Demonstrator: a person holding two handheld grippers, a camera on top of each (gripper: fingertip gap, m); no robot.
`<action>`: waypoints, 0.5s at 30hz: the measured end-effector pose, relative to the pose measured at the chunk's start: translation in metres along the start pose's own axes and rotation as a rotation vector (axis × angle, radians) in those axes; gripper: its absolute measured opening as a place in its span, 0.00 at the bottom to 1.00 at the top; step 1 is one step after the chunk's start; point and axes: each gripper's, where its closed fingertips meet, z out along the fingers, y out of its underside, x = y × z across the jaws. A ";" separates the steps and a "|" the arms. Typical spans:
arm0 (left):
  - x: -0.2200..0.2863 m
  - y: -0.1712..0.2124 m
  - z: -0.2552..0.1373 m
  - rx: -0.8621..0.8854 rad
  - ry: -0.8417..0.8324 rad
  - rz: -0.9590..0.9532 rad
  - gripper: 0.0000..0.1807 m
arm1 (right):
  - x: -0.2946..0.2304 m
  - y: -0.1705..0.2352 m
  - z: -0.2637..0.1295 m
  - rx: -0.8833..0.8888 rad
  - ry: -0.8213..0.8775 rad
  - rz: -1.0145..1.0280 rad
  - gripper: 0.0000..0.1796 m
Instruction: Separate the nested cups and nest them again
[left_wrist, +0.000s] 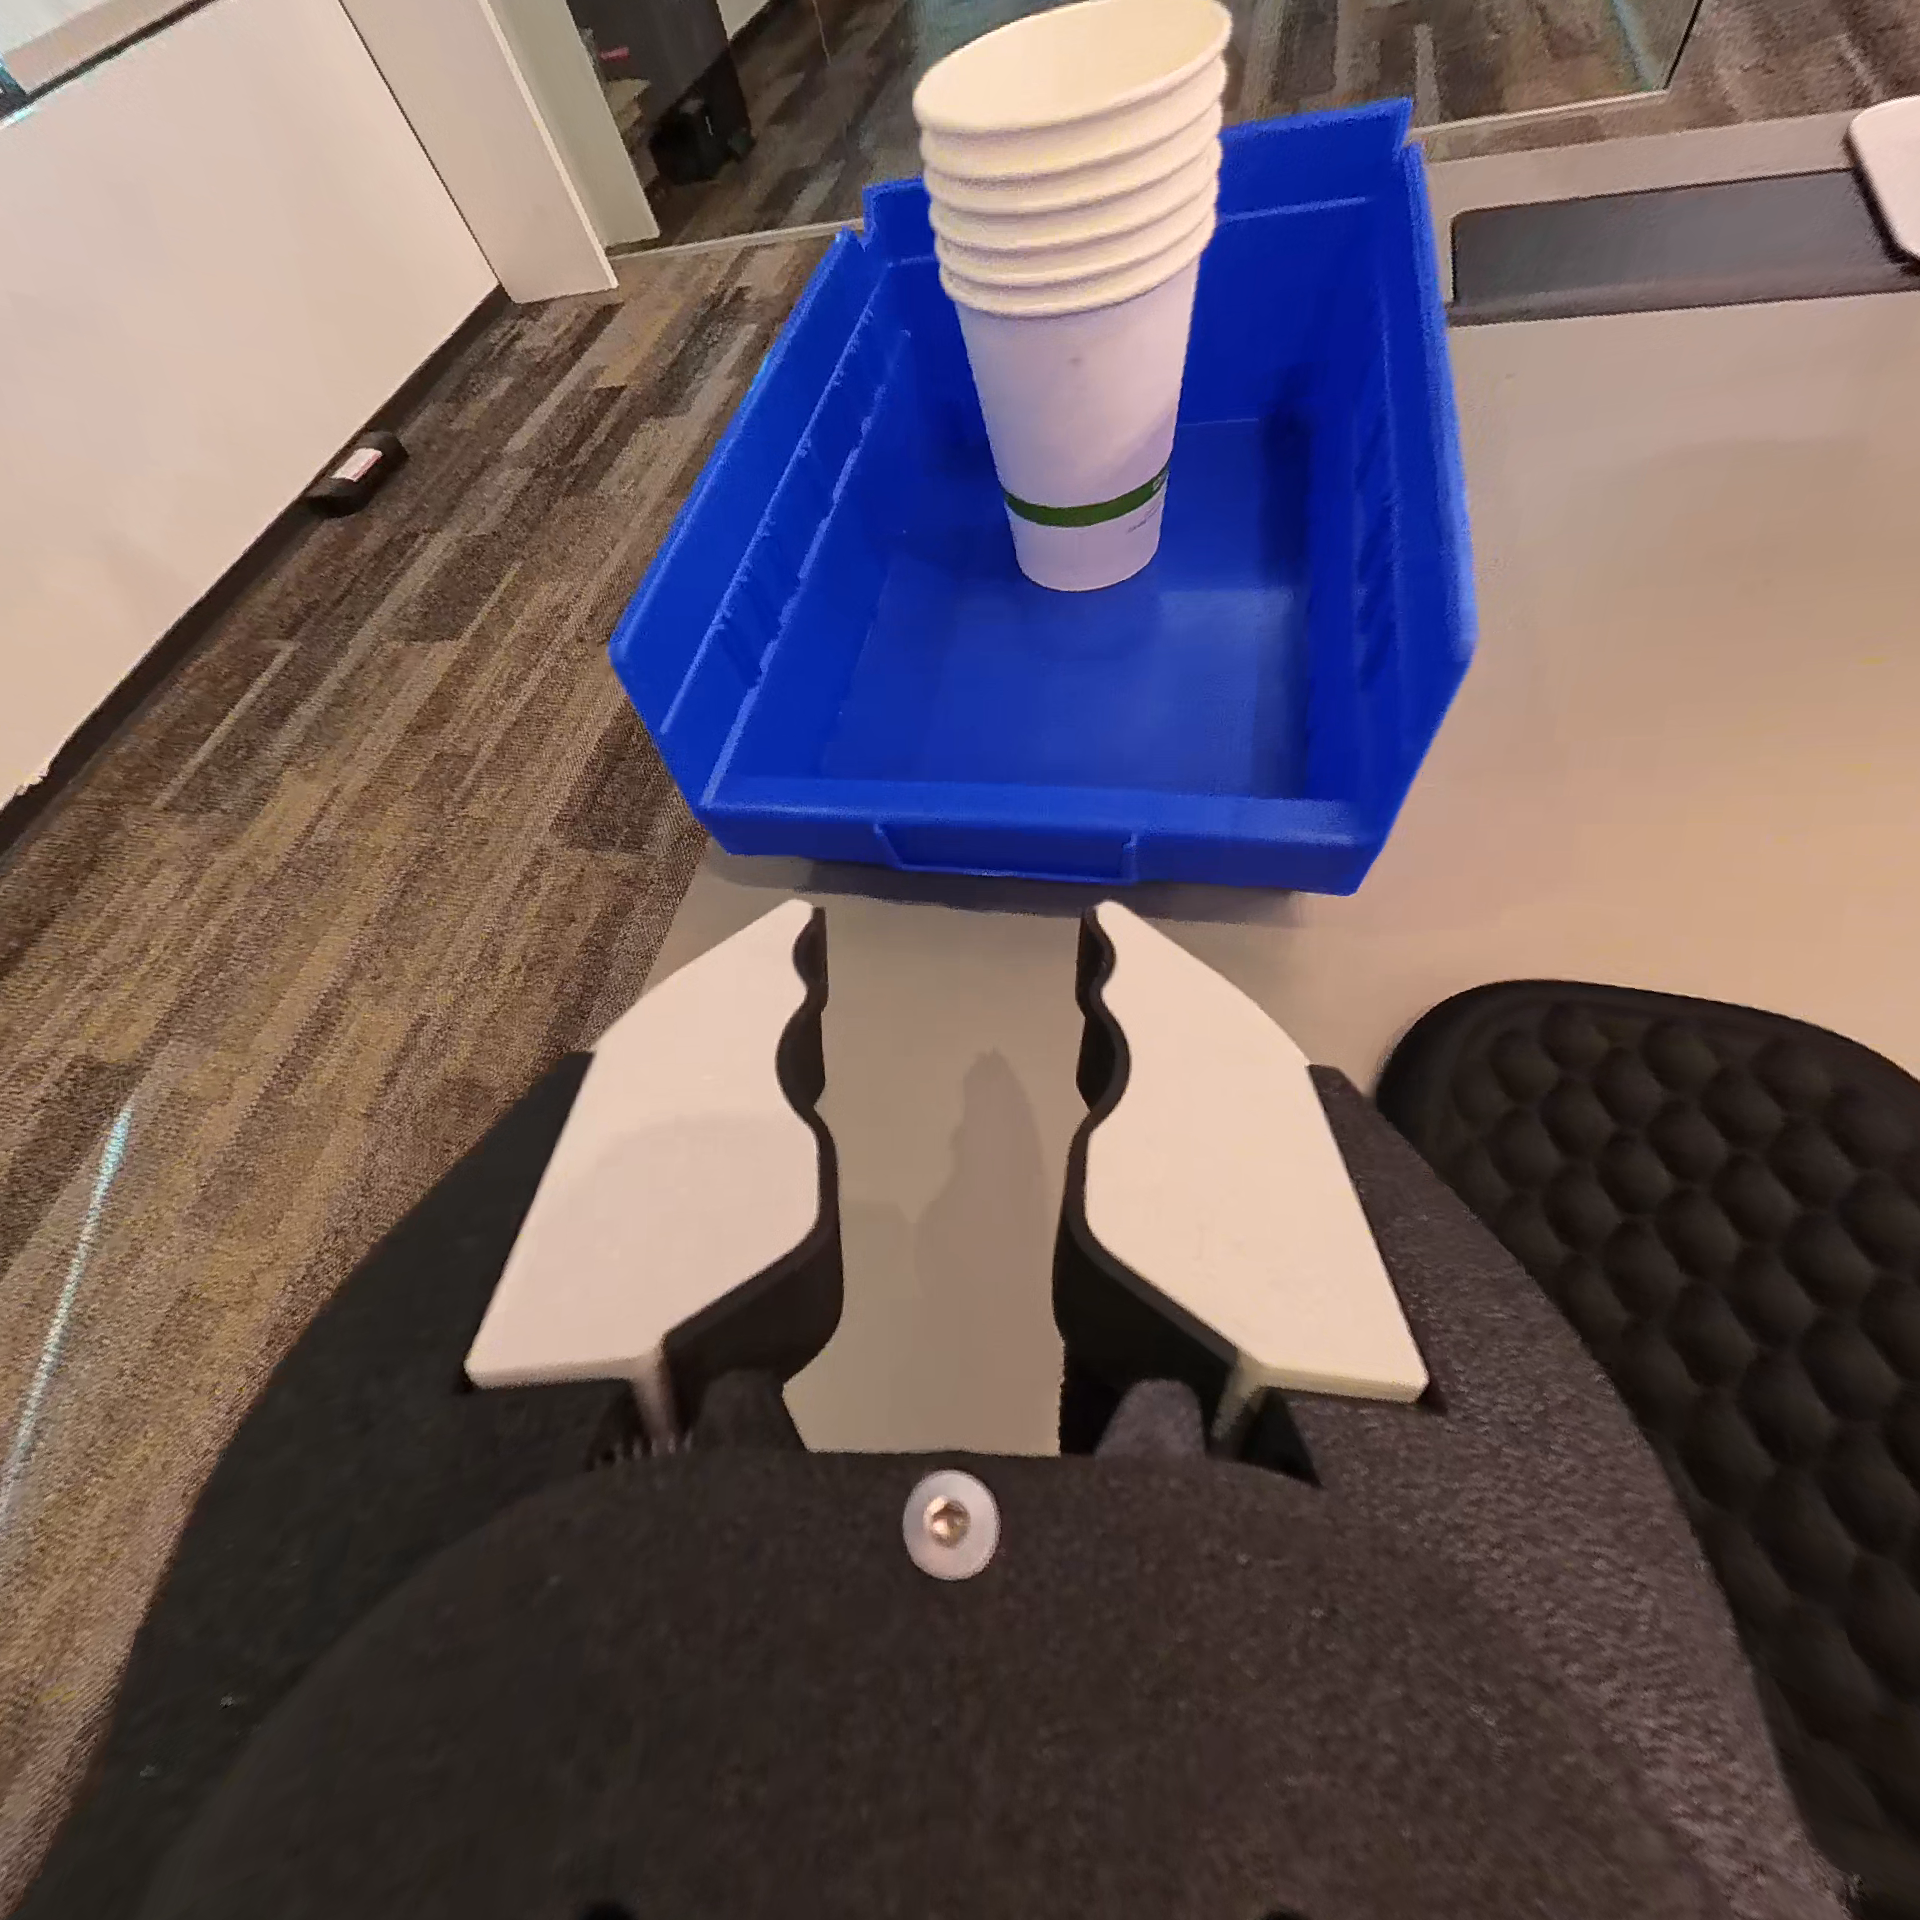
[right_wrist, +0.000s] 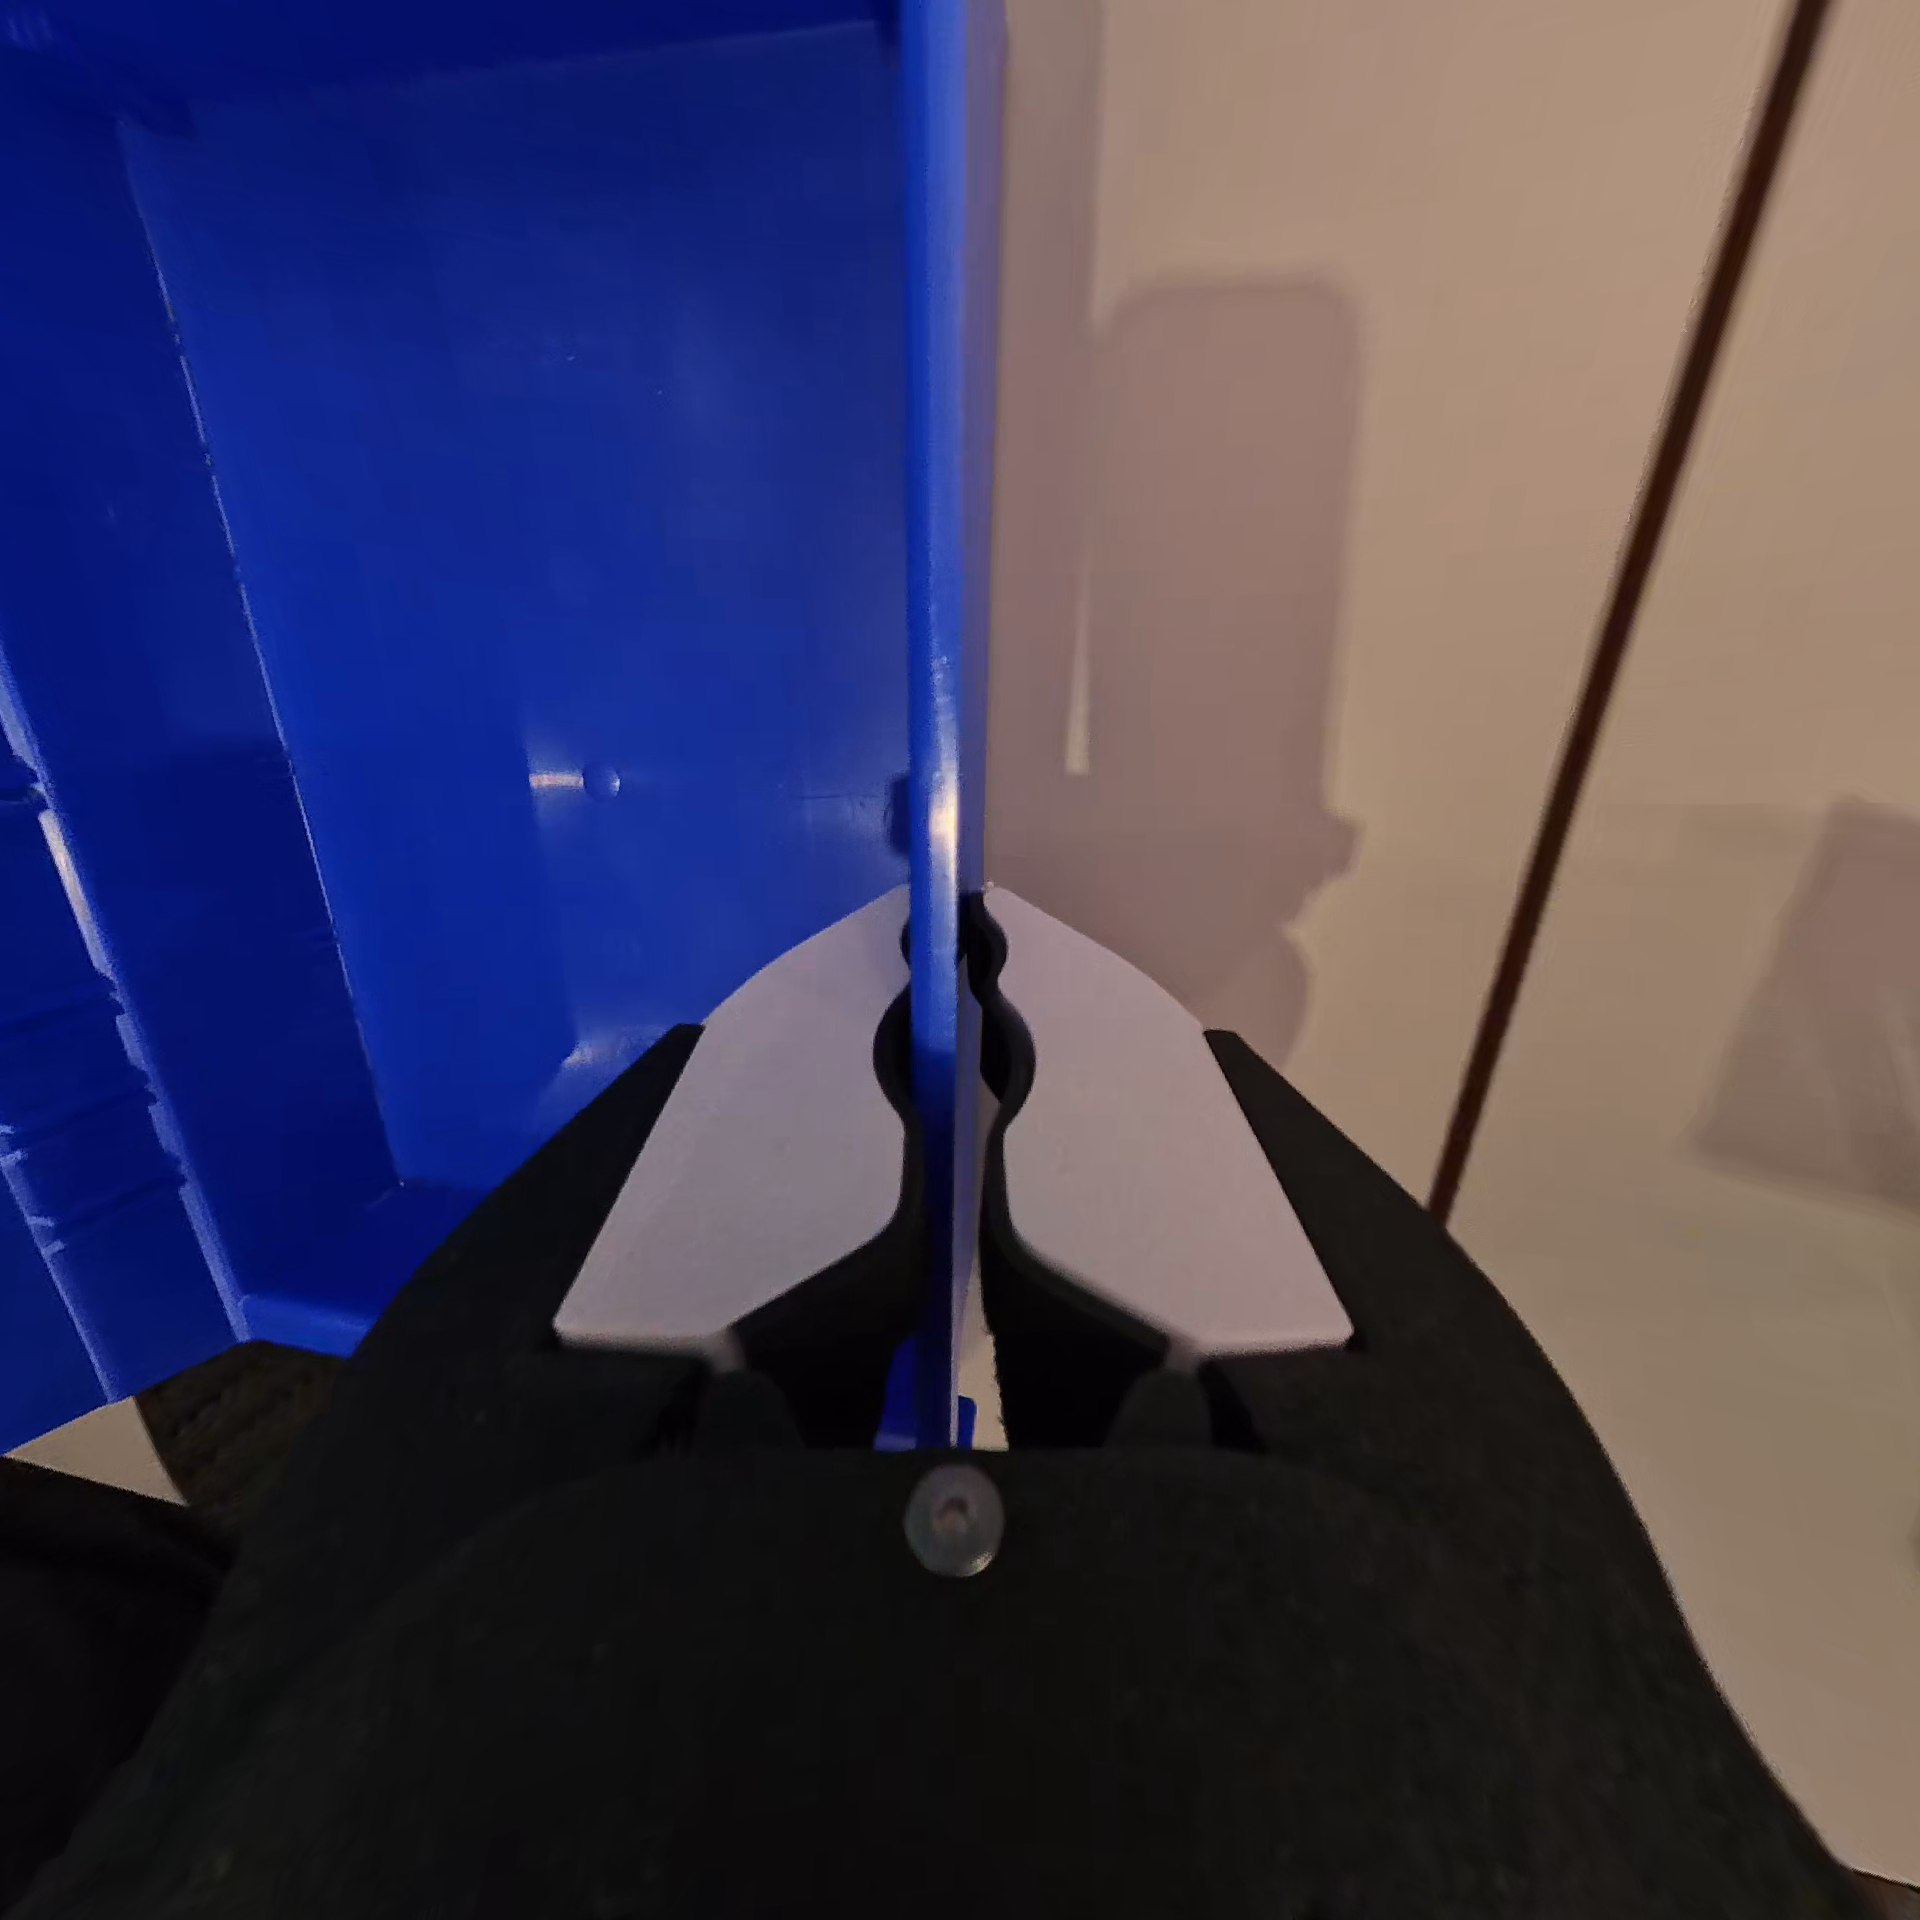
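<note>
A stack of several nested white paper cups (left_wrist: 1075, 343) stands upright in a blue plastic bin (left_wrist: 997, 831), towards its far end; the lowest cup has a green band. My left gripper (left_wrist: 951, 925) is open and empty, just short of the bin's near wall and pointing at the cups. My right gripper (right_wrist: 948, 914) is shut on the thin blue side wall of the bin (right_wrist: 935, 520), one finger inside and one outside. The cups do not show in the right wrist view, and the right gripper does not show in the left wrist view.
The bin sits at the left edge of a pale table (left_wrist: 1662, 675), with carpeted floor (left_wrist: 312, 831) below on the left. A black honeycomb-textured pad (left_wrist: 1683, 1247) lies near right. A dark seam (right_wrist: 1662, 520) crosses the table to the right of the bin.
</note>
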 end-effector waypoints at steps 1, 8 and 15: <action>0.003 -0.001 0.001 -0.006 -0.004 0.004 0.25 | 0.009 0.002 -0.002 0.004 -0.001 0.012 0.03; 0.021 -0.022 0.003 0.007 -0.013 0.053 0.25 | 0.058 0.018 -0.017 0.022 0.013 0.057 0.03; 0.030 -0.029 -0.003 0.018 -0.005 0.071 0.26 | 0.072 0.015 -0.022 0.082 0.075 -0.044 0.04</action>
